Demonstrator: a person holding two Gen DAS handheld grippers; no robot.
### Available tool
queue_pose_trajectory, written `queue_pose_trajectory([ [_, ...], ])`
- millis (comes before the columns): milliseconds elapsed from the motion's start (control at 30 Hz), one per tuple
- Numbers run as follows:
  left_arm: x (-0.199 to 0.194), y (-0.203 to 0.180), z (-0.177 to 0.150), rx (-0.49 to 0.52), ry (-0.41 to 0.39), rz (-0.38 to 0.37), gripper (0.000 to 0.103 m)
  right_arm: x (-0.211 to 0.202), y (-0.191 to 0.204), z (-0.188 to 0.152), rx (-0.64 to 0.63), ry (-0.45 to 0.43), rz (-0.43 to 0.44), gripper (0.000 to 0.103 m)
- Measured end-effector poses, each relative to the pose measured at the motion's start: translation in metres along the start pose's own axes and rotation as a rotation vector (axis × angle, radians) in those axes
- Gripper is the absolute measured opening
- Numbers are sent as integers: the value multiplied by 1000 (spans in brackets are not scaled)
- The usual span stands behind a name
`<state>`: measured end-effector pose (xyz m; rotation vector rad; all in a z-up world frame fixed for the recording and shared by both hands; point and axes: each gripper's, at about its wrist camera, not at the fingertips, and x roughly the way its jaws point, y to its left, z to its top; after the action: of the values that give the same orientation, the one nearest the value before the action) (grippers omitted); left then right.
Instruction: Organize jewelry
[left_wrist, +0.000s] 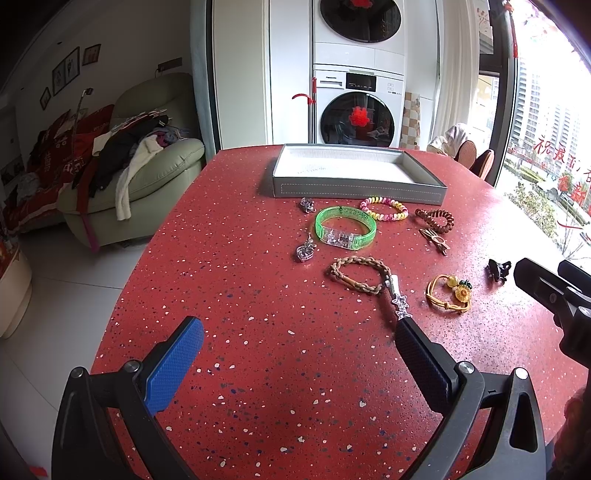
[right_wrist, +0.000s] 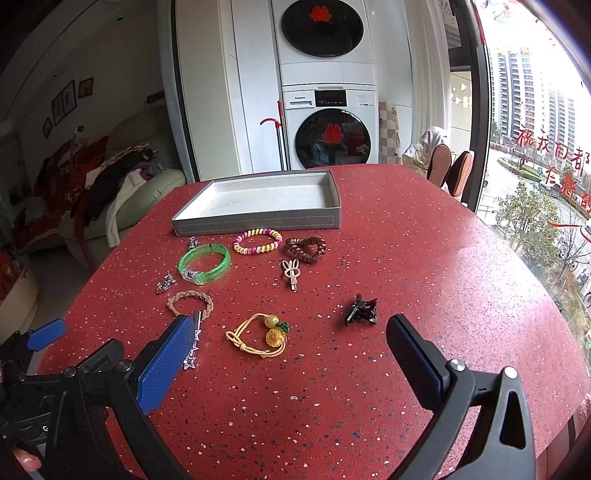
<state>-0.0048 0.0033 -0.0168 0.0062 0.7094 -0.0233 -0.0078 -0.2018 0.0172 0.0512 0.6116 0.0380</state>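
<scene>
On the red speckled counter (left_wrist: 258, 369) lie a translucent green bangle (left_wrist: 345, 229), a braided cord bracelet (left_wrist: 360, 275), pastel (left_wrist: 384, 208) and brown (right_wrist: 306, 248) spiral hair ties, a yellow sunflower cord (right_wrist: 264, 336) and a black claw clip (right_wrist: 361, 310). The grey tray (left_wrist: 354, 190) with its white lining holds nothing. Left gripper (left_wrist: 295, 349) and right gripper (right_wrist: 291, 349) fingers are spread wide, holding nothing.
</scene>
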Motion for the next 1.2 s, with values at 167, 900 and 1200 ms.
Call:
queue_pose_trajectory([
  [167, 1, 0, -1, 1, 7, 0, 103, 0, 0, -1, 1, 2, 1, 103],
  [900, 48, 28, 35, 14, 132, -27, 103, 33, -50, 9, 104, 161, -86, 103],
  [1200, 97, 27, 64, 31, 226, -67, 103, 77, -77, 17, 197, 293, -82, 103],
])
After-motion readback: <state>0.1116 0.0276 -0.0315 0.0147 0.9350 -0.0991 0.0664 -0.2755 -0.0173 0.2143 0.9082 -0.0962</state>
